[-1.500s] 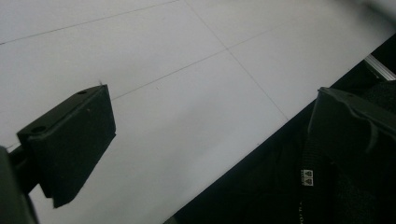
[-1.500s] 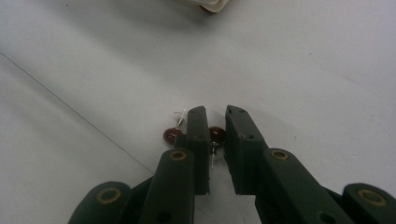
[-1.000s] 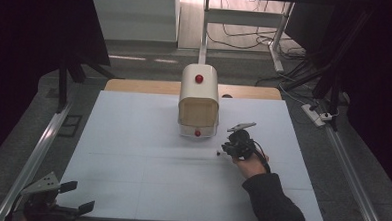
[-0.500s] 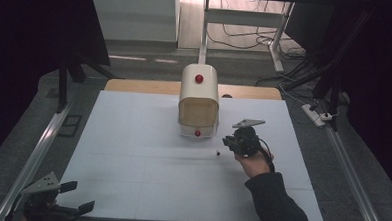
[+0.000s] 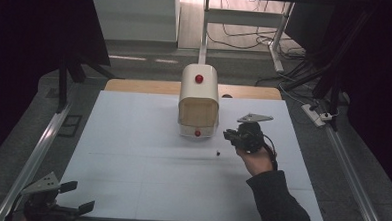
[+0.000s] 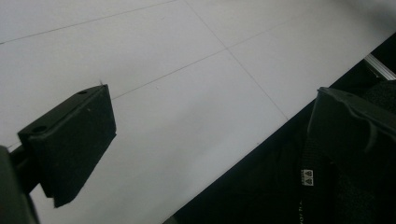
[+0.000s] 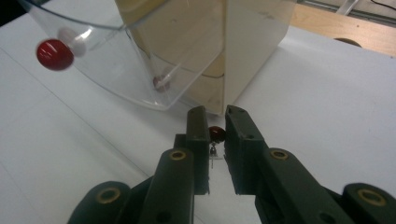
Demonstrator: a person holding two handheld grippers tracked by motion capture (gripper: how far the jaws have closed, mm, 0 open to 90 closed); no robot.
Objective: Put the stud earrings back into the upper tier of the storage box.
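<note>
In the high view, the right claw [image 5: 229, 136] has been raised from the worktop [image 5: 132, 153], with the cream box [image 5: 198, 98] just ahead of it. In the left gripper view, the left claw [image 6: 205, 121] is seen open and empty. In the right gripper view, a red bead [image 7: 216, 134] is pinched between the jaws, so the pick-up looks done.

Looking down from above the near table edge. Riding close behind open left jaws, facing bare white table [image 6: 187, 116]. Right gripper view, shared with high: bread box [image 7: 205, 51] just beyond jaws.
</note>
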